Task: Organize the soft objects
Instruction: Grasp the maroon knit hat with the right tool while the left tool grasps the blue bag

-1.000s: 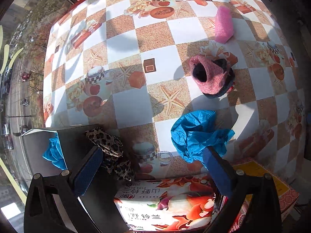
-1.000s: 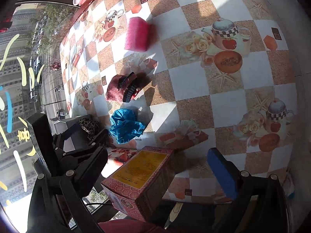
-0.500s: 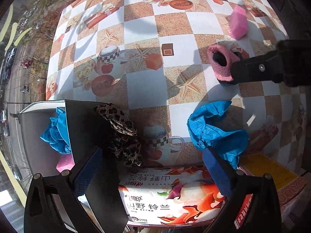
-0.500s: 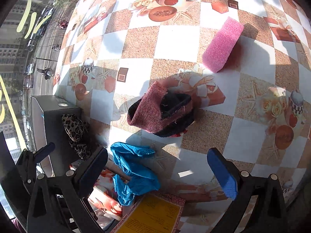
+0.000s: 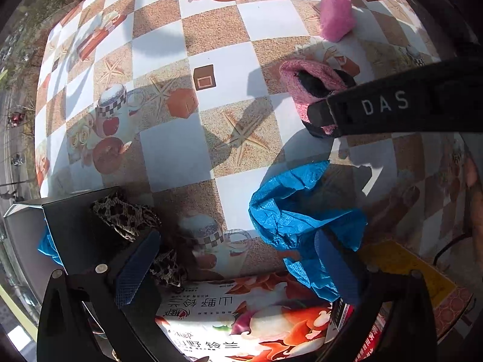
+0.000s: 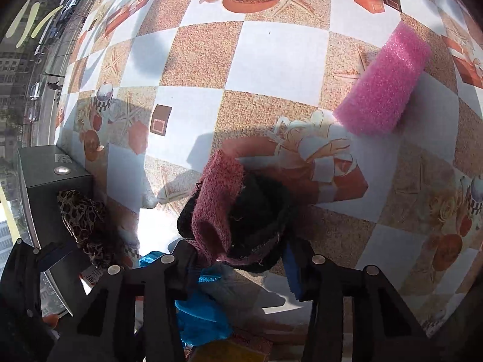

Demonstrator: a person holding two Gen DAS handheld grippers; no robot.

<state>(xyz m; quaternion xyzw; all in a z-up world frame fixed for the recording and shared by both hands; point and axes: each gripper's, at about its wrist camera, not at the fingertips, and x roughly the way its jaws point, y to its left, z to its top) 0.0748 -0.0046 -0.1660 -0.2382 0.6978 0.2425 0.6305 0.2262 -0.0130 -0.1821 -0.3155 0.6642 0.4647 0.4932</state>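
From my left camera, the black box (image 5: 75, 226) sits at the far left edge with a blue cloth (image 5: 45, 246) tucked inside it and a leopard-print cloth (image 5: 126, 217) draped over its near wall. My left gripper (image 5: 235, 268) hangs over the printed pack (image 5: 241, 325) with its jaws wide apart and nothing between them. Moving right, a crumpled blue cover (image 5: 302, 217) lies on the checked tablecloth (image 5: 181, 157), just beside the right pad. Above it lies the pink and black sock bundle (image 5: 311, 87), its long axis running roughly up the right camera's picture, the open cuff nearest the lens. My right gripper (image 6: 241, 259) is closing on it; the pads look pressed into the knit at its near end, though the folds partly hide them. A second ago these jaws stood wide open above a pink carton, well away from the bundle. Furthest right, the pink sponge (image 6: 383, 81) lies apart, tilted up to the right.
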